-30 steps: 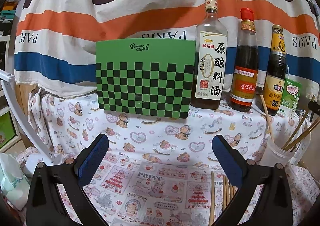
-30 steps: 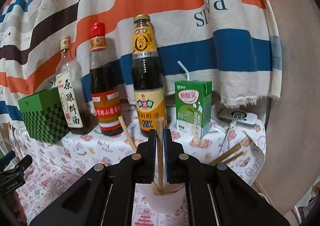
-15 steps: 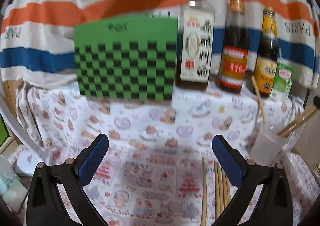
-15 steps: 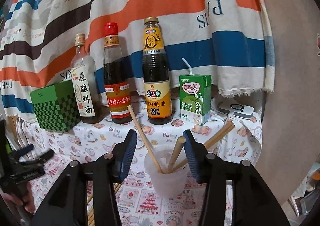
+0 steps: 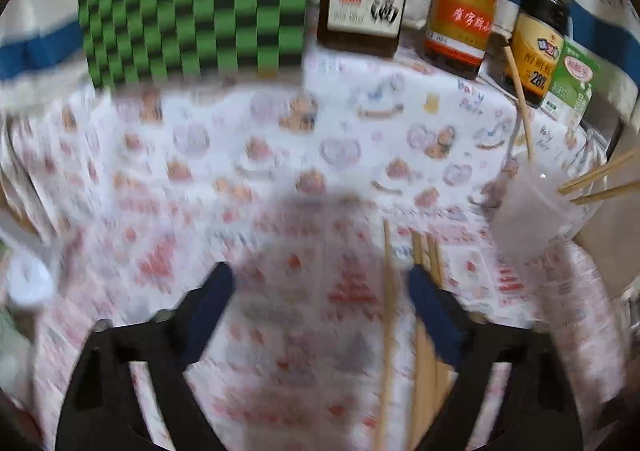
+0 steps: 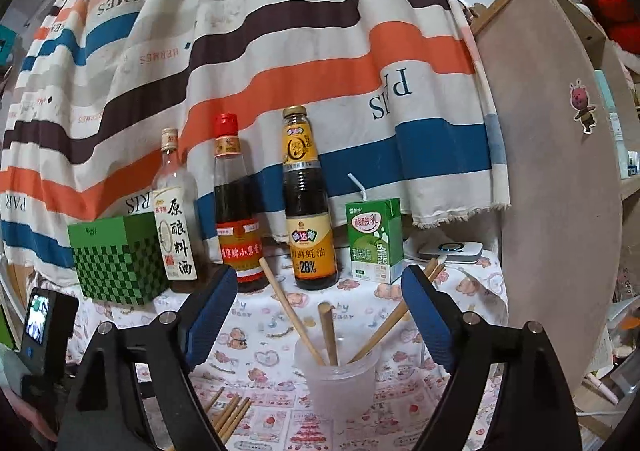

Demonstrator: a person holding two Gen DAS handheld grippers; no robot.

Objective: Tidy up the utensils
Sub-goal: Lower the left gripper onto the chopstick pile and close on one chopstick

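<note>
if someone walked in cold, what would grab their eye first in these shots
The striped cloth hung behind the table dominates, with three bottles lined up below it between a green checked box and a green carton. In front, a clear cup holds chopsticks, framed by the right tool, whose jaws are opening around nothing. More chopsticks lie loose on the printed tablecloth under the closing left tool.

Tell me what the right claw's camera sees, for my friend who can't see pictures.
The right claw is opening with nothing held, just behind a clear plastic cup with chopsticks standing in it. Behind on the patterned tablecloth stand three sauce bottles, a green milk carton and a green checkered box.
</note>
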